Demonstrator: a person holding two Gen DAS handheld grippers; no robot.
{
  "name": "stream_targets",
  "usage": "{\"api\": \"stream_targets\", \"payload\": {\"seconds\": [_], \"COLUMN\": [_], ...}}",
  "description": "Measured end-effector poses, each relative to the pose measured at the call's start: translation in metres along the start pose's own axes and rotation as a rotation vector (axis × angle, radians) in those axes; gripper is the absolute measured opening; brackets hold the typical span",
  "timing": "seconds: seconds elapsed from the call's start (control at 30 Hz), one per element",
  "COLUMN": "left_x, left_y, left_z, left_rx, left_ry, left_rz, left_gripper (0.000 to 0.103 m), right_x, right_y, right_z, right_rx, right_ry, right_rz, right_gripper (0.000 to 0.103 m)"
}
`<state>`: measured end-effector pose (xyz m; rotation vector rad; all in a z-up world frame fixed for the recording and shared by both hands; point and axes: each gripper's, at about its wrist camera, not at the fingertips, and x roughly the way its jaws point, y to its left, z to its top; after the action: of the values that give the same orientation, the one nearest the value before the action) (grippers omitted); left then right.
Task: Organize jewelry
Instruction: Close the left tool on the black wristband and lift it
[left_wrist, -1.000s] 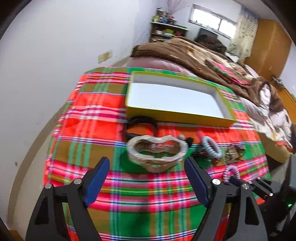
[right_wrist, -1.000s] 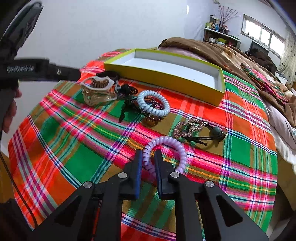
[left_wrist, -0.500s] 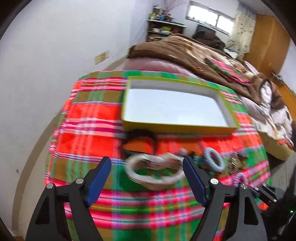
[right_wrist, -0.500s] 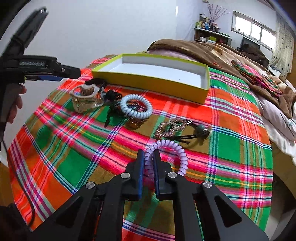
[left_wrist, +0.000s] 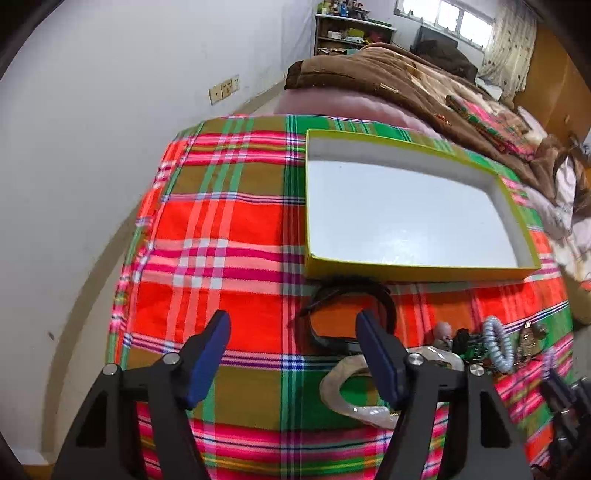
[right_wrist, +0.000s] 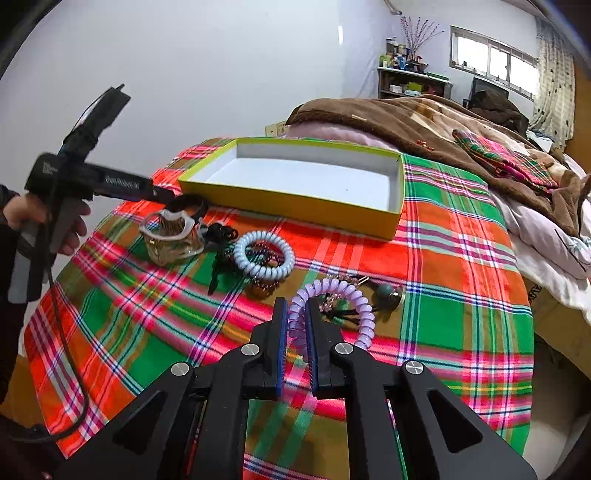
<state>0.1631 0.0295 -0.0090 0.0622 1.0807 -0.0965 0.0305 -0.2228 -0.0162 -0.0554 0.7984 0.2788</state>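
Note:
My right gripper (right_wrist: 295, 306) is shut on a purple spiral hair tie (right_wrist: 360, 299) and holds it lifted above the plaid cloth. My left gripper (left_wrist: 293, 325) is open and empty; its right finger sits over the clear heart-shaped box (left_wrist: 340, 387), also in the right view (right_wrist: 171, 236). A black bangle (left_wrist: 351, 295) lies between that box and the empty yellow-green tray (left_wrist: 406, 271), also in the right view (right_wrist: 314, 201). A pale blue spiral tie (right_wrist: 264, 254) lies on dark beads.
A plaid cloth (right_wrist: 461, 240) covers the surface. A brooch and green bead tie (right_wrist: 386, 291) lie under the purple tie. A brown blanket (right_wrist: 406, 114) lies behind the tray. White wall at left; the cloth's edge drops at right.
My right gripper has lifted the purple tie off the cloth. My left gripper has moved forward and left, so the heart-shaped box now lies under its right finger.

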Motion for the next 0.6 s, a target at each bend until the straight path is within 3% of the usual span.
{"api": "stream_targets", "payload": {"seconds": [0.37, 0.6], "left_x": [0.014, 0.019], "left_y": [-0.006, -0.003], "left_z": [0.001, 0.001], "left_rx": [0.031, 0.008], "left_ry": [0.028, 0.035], "left_rz": [0.001, -0.034], "left_gripper": [0.058, 0.037], "right_x": [0.004, 0.006], "right_y": [-0.001, -0.003], "right_z": [0.01, 0.012], "right_rx": [0.004, 0.005], "right_ry": [-0.011, -0.013], "right_rz": [-0.001, -0.008], "right_gripper": [0.01, 0.01]}}
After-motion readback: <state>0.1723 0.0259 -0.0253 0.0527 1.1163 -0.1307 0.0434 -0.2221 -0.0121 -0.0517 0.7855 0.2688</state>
